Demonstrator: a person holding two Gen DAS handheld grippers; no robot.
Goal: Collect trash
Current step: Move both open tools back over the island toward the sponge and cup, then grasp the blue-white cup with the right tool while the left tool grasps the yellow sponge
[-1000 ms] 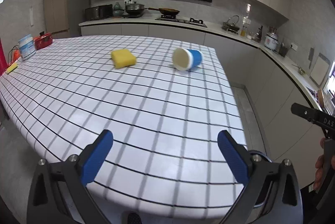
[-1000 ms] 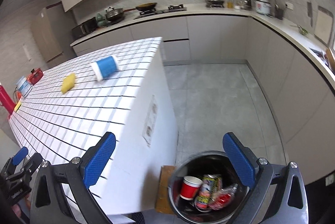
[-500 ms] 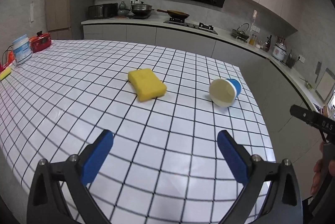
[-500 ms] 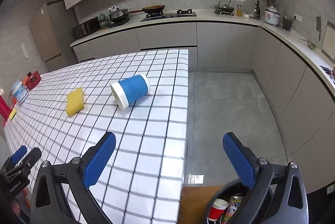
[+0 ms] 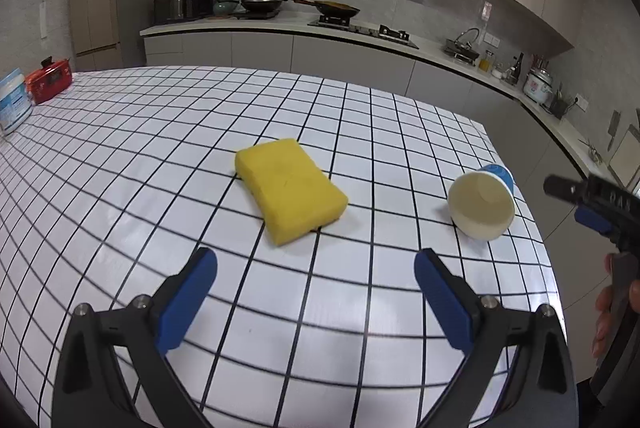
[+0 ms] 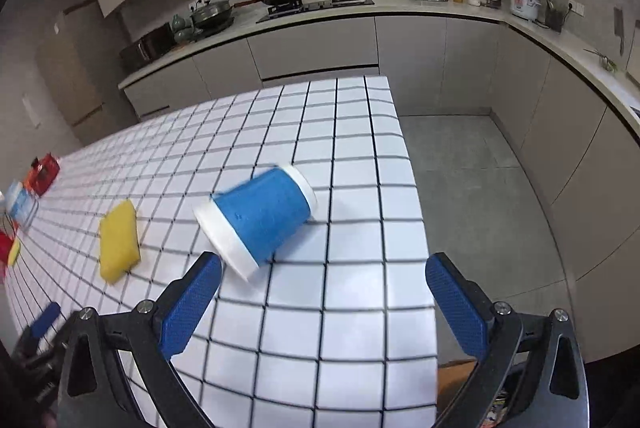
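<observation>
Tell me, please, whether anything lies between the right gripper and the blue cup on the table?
Nothing visible does: the open right gripper faces the tipped blue cup across bare table; the yellow sponge lies off left.

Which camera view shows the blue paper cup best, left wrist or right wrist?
The right wrist view: the blue paper cup lies on its side, large, ahead of the open right gripper. The left wrist view shows only its open mouth, at the right, smaller.
</observation>
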